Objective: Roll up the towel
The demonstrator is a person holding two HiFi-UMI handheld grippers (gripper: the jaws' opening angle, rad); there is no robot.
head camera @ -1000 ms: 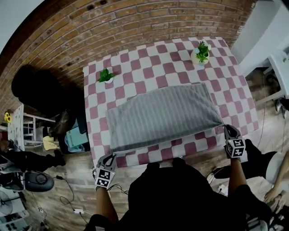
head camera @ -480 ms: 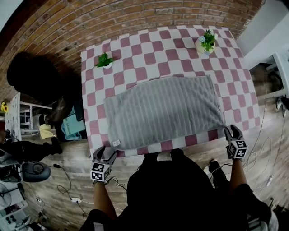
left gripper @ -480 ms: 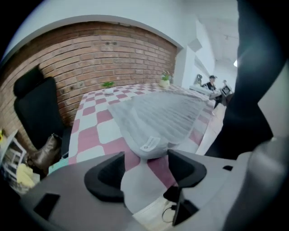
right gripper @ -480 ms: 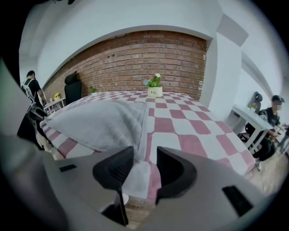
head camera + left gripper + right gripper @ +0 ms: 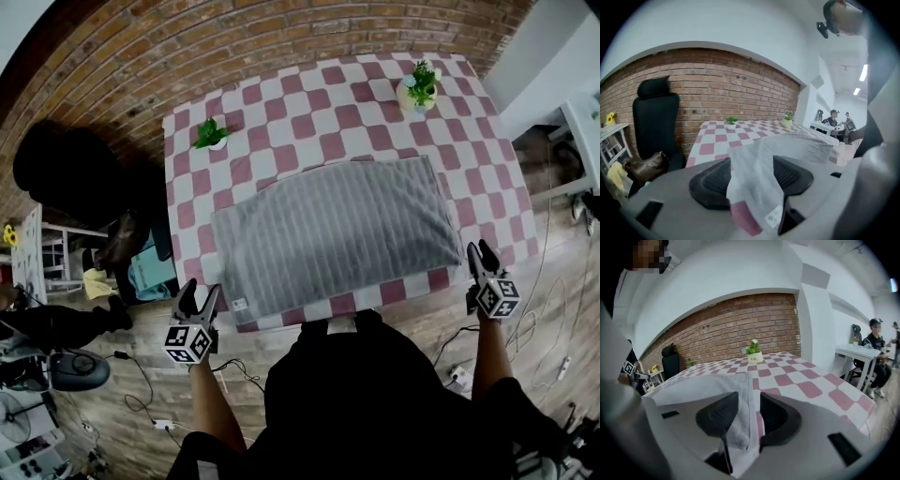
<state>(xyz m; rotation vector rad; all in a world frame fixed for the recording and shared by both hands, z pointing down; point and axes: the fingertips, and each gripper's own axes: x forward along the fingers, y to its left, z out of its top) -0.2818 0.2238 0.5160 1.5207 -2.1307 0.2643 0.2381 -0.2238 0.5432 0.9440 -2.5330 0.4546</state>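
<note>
Grey towel (image 5: 337, 230) lies spread flat on the near half of the table (image 5: 281, 112), slightly skewed, its near edge close to the table's front edge; the fabric is soft, with fine parallel ribs, and a small white label (image 5: 240, 304) sits at its near-left corner. The table is rectangular under a red-and-white checked cloth. 2 small potted plants stand on the far half, well apart from the towel: 1 at far left (image 5: 211, 134), 1 in a white pot at far right (image 5: 417, 86). A curved-looking brick wall (image 5: 234, 47) backs the table. A black office chair (image 5: 70, 173) stands off the table's left side, with a brown bag (image 5: 122, 248) near it on the wood floor; cables (image 5: 239, 375) trail on the floor below the front edge. A white desk (image 5: 581, 131) stands to the right. Left gripper (image 5: 199, 298) hangs just off the near-left table corner; its jaws have just been opening and stand wide, the ribbed black pads (image 5: 712, 180) clear of the blurred towel corner seen between them. Right gripper (image 5: 480, 258) sits just beside the near-right towel corner; its jaws have just been opening and stand partly apart, the towel's hemmed edge lying loose between them with a gap on 1 side.
</note>
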